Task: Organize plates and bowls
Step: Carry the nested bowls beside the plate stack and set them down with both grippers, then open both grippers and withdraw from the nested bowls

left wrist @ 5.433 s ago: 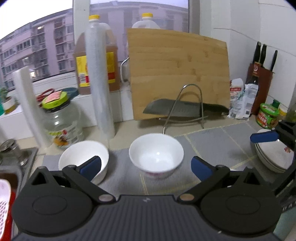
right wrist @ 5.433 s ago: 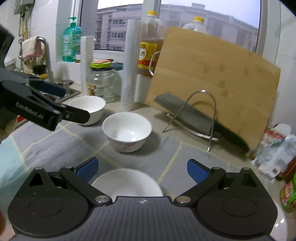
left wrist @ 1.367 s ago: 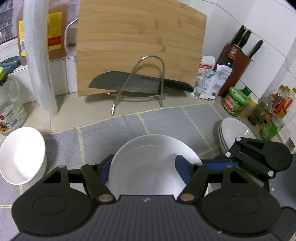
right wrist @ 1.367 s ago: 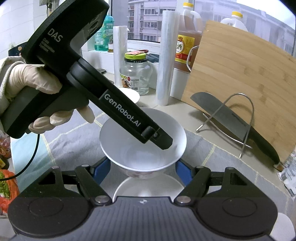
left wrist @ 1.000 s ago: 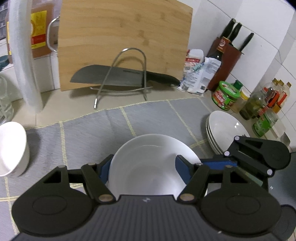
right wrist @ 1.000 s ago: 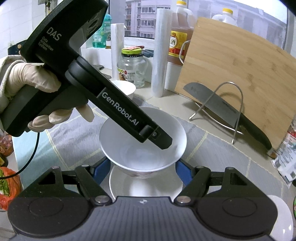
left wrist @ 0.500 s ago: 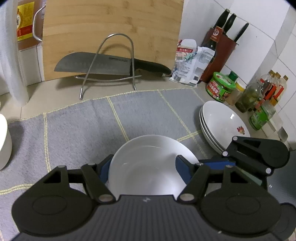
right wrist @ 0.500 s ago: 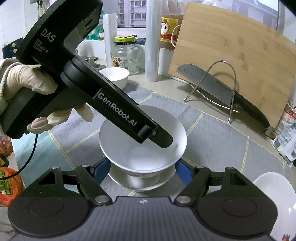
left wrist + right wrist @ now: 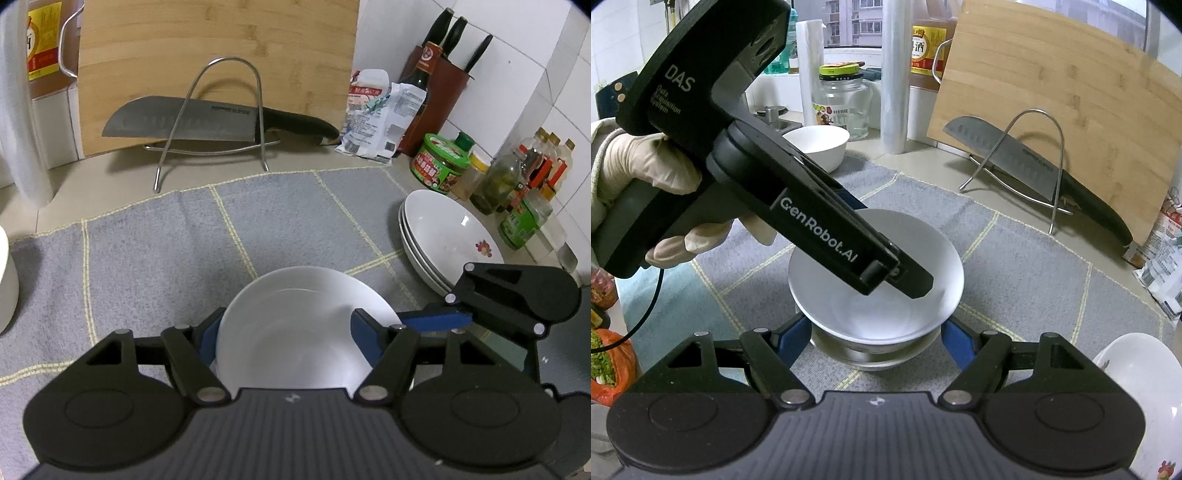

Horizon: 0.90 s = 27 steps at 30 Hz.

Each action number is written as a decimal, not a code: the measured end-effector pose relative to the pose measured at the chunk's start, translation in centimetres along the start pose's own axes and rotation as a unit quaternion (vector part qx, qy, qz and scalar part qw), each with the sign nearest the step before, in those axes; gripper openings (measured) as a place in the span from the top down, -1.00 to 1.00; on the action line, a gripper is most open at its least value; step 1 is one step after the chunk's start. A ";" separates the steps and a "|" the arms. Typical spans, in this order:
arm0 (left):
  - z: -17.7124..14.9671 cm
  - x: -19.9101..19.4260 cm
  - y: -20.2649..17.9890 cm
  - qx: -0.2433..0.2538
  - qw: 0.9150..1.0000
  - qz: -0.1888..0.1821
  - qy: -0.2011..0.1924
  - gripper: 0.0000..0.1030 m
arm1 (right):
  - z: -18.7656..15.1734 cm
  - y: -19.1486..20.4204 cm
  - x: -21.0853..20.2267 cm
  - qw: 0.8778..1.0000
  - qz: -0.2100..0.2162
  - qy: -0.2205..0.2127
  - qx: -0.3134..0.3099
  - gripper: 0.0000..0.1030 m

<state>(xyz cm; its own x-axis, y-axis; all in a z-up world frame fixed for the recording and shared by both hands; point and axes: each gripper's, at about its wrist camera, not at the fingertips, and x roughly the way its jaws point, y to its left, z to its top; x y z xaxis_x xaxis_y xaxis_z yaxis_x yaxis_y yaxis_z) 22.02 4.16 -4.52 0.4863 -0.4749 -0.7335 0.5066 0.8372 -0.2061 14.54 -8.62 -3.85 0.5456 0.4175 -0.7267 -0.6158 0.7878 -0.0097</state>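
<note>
bowls are being handled by both of your grippers over the grey mat [image 9: 155,236]. your left gripper [image 9: 288,332] is gripping the upper white bowl [image 9: 299,325], its blue pads [image 9: 364,334] pressing against the rim on both sides; in the right wrist view this same bowl [image 9: 875,280] is sitting nested on a lower bowl [image 9: 875,356], and the left gripper [image 9: 897,275] is reaching down into it from the left, held by your gloved left hand [image 9: 646,177]. your right gripper [image 9: 875,343] is straddling the lower bowl, its blue pads [image 9: 955,341] sitting just beside the bowl's sides; you cannot tell from either view whether they are pressing on it or standing slightly clear. in the left wrist view the right gripper [image 9: 436,319] is appearing at the right, just beside the upper bowl.

a stack of plates [image 9: 443,240] is resting at the right edge of the mat, near the jars and bottles [image 9: 517,188]. a third white bowl [image 9: 818,146] is standing at the far left of the mat, well apart from the nested pair. a knife [image 9: 207,123] is lying across a wire rack [image 9: 221,110], with a wooden cutting board [image 9: 214,66] leaning upright behind it.
</note>
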 end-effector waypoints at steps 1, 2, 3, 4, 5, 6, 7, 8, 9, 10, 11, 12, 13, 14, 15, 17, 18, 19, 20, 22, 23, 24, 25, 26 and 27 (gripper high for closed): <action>0.0 0.0 0.0 0.001 1.000 0.001 0.000 -0.37 | 0.0 0.0 0.0 1.000 0.001 0.000 0.001 -0.57; -0.1 0.0 0.0 0.002 1.000 0.001 -0.001 -0.37 | 0.0 0.0 0.0 1.000 0.001 0.001 0.002 -0.57; -0.2 0.0 0.0 0.004 1.000 0.002 -0.002 -0.37 | -0.1 0.0 0.1 1.000 0.002 0.001 0.003 -0.57; -0.2 0.0 -0.1 0.005 1.000 0.002 -0.004 -0.37 | -0.1 0.0 0.1 1.000 0.002 0.001 0.004 -0.57; -0.2 0.0 0.0 0.005 1.000 0.002 -0.004 -0.39 | -0.1 -0.1 0.2 1.000 0.004 0.004 0.005 -0.58; -0.2 0.0 0.0 0.005 1.000 0.001 -0.004 -0.49 | -0.2 -0.1 0.3 1.000 0.005 0.006 0.005 -0.58; -0.3 0.0 0.1 0.004 1.000 0.000 -0.004 -0.57 | -0.2 -0.1 0.3 1.000 0.000 0.004 0.003 -0.69; -0.4 -0.1 0.2 0.005 1.000 0.004 -0.006 -0.67 | -0.3 -0.1 0.2 1.000 -0.006 -0.001 0.002 -0.89; -0.5 -0.2 0.2 0.007 1.000 0.010 -0.009 -0.67 | -0.3 -0.1 -0.1 1.000 -0.009 -0.009 0.002 -0.97; -0.7 -0.4 0.3 0.009 1.000 0.018 -0.014 -0.67 | -0.3 -0.2 -0.4 1.000 -0.006 -0.015 0.004 -1.00; -0.8 -0.7 0.4 0.008 0.999 0.024 -0.020 -0.67 | -0.4 -0.4 -0.6 1.000 0.000 -0.017 0.010 -1.00; -0.9 -1.0 0.6 0.003 0.999 0.024 -0.024 -0.67 | -0.4 -0.6 -0.8 1.000 0.002 -0.019 0.016 -1.00; -1.0 -1.3 0.8 -0.001 0.999 0.023 -0.028 -0.68 | -0.4 -0.8 -0.9 1.000 0.001 -0.021 0.020 -1.00; -1.2 -1.6 0.9 -0.005 0.999 0.024 -0.033 -0.68 | -0.4 -1.0 -1.0 0.999 -0.001 -0.024 0.025 -1.00; -1.3 -1.9 1.0 -0.006 0.999 0.028 -0.037 -0.69 | -0.4 -1.2 -1.1 0.999 0.000 -0.026 0.032 -1.00; -1.8 -2.5 1.0 -0.007 0.998 0.040 -0.046 -0.69 | -0.3 -1.6 -1.4 0.998 0.004 -0.036 0.047 -1.00; -2.0 -2.8 1.1 -0.010 0.998 0.043 -0.051 -0.69 | -0.2 -1.8 -1.6 0.998 0.003 -0.042 0.055 -1.00; -2.3 -3.1 1.1 -0.016 0.997 0.044 -0.055 -0.69 | -0.1 -1.9 -1.5 0.997 -0.001 -0.044 0.060 -1.00; -2.6 -3.4 1.2 -0.023 0.997 0.046 -0.061 -0.69 | -0.1 -2.0 -1.4 0.997 -0.006 -0.043 0.064 -1.00; -3.2 -4.0 1.4 -0.036 0.995 0.056 -0.072 -0.70 | -0.2 -2.1 -1.0 0.997 -0.010 -0.038 0.067 -1.00; -3.6 -4.3 1.4 -0.042 0.994 0.060 -0.076 -0.70 | -0.3 -2.1 -0.9 0.997 -0.009 -0.035 0.066 -1.00; -3.9 -4.6 1.5 -0.049 0.994 0.060 -0.081 -0.71 | -0.4 -2.0 -0.8 0.997 -0.007 -0.035 0.065 -1.00; -4.3 -4.8 1.5 -0.055 0.993 0.060 -0.085 -0.71 | -0.5 -1.9 -0.8 0.997 -0.004 -0.035 0.064 -1.00; -4.6 -5.1 1.4 -0.059 0.992 0.064 -0.087 -0.71 | -0.6 -1.8 -0.8 0.997 -0.001 -0.035 0.064 -1.00; -4.9 -5.2 1.4 -0.060 0.992 0.070 -0.090 -0.72 | -0.6 -1.7 -0.8 0.997 -0.001 -0.036 0.064 -1.00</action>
<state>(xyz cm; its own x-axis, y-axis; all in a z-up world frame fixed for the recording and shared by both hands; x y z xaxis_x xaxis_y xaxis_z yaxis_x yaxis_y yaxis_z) 16.68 9.11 -4.12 0.6706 -0.3842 -0.6346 0.3428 0.9191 -0.1941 14.86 -10.56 -3.63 0.5879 0.4441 -0.6761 -0.5402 0.8377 0.0805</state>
